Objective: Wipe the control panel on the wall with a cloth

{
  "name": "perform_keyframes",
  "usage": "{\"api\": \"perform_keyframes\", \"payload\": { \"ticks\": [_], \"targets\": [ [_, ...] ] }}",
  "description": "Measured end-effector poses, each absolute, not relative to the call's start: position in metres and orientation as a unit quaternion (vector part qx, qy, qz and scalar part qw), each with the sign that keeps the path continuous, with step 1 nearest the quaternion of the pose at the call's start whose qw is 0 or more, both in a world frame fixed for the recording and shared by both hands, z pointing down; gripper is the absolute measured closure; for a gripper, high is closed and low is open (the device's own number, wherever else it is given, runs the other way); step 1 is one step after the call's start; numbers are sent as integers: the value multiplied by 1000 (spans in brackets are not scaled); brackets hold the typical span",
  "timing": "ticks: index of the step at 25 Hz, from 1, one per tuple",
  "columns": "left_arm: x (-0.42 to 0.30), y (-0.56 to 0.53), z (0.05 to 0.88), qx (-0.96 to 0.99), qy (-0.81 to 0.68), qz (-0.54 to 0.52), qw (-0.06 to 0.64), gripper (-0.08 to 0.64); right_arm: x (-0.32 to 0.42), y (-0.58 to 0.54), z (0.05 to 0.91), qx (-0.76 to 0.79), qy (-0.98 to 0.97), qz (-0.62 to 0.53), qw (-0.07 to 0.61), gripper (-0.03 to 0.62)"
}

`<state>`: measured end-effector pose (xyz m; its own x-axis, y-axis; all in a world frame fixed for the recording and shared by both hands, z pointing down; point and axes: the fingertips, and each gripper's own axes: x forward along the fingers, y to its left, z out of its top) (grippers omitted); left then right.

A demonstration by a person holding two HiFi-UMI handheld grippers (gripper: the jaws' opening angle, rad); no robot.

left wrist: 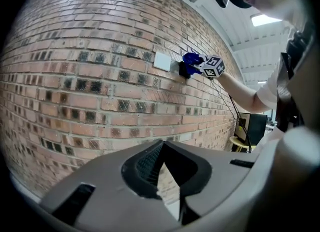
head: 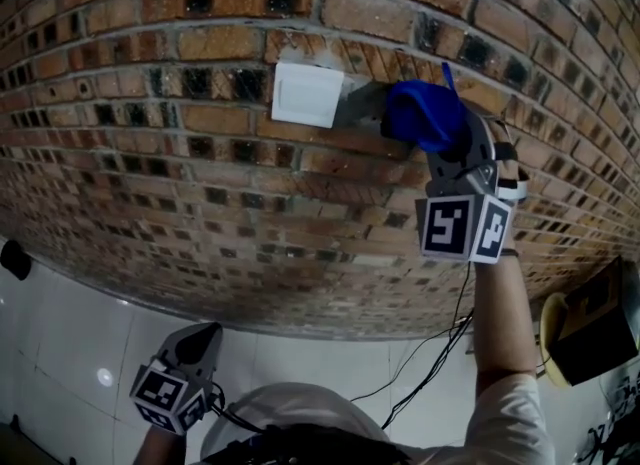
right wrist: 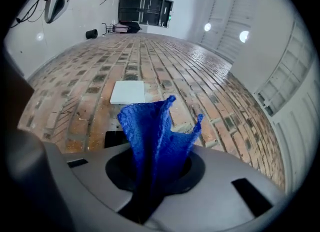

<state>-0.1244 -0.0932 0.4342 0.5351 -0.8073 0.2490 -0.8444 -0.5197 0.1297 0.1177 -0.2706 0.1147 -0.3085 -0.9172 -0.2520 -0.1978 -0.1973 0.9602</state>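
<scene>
Clamping a crumpled blue cloth (right wrist: 152, 131), the right gripper (right wrist: 145, 176) is hovering, a white square wall panel (right wrist: 128, 92) just beyond its fingers; the left gripper's (left wrist: 167, 176) fingers are sitting narrow, empty.

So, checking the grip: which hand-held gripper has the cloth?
The right hand-held gripper, beside the white panel, clamps the blue cloth; the left hand-held gripper hangs low, empty.

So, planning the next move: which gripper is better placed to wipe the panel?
Right. The right gripper holds the cloth up at the wall, just beside the panel. The left gripper hangs low, far from the panel, with nothing in it.
</scene>
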Motion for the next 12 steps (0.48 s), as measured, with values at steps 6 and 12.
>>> {"api": "perform_keyframes", "payload": {
  "ticks": [6,12],
  "targets": [
    [-128,-94,434,863,-484,72,126,560,113,-276,142,492,-546,-593,329,503],
    [-122,-98,434,867,-476,81,122,558,117,-278,175,487,-558,-580,339,503]
  ]
}}
